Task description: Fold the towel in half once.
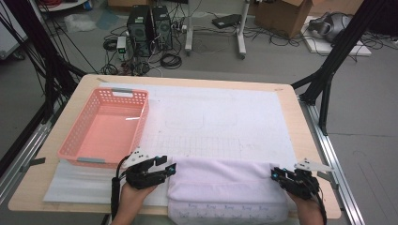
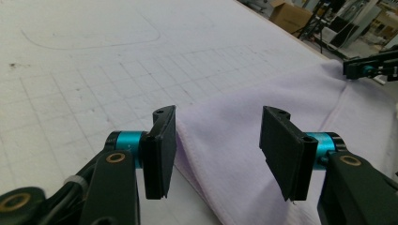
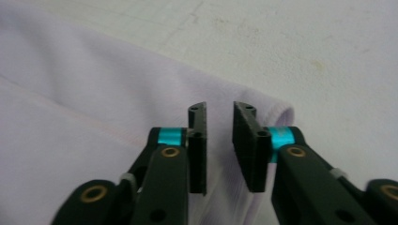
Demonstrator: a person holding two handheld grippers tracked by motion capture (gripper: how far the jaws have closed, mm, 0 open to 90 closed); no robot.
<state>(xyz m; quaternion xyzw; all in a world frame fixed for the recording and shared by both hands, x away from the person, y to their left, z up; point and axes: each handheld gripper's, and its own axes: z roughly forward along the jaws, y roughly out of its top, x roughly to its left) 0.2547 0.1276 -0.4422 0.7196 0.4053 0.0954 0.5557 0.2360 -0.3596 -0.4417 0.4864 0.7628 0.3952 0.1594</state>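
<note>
1. The left gripper (image 2: 216, 150) has its jaws spread wide, straddling the near-left corner of the lilac towel (image 1: 225, 176), gripping nothing.
2. The right gripper (image 3: 219, 140) has its jaws parted by a narrow gap above the towel's right corner, empty.
3. The towel lies folded at the bench's (image 1: 291, 101) near edge, beside the pink basket (image 1: 82, 136).

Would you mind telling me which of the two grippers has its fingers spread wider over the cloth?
The left gripper: its fingers stand wide apart over the lilac cloth's corner, while the right gripper shows a narrow gap.
</note>
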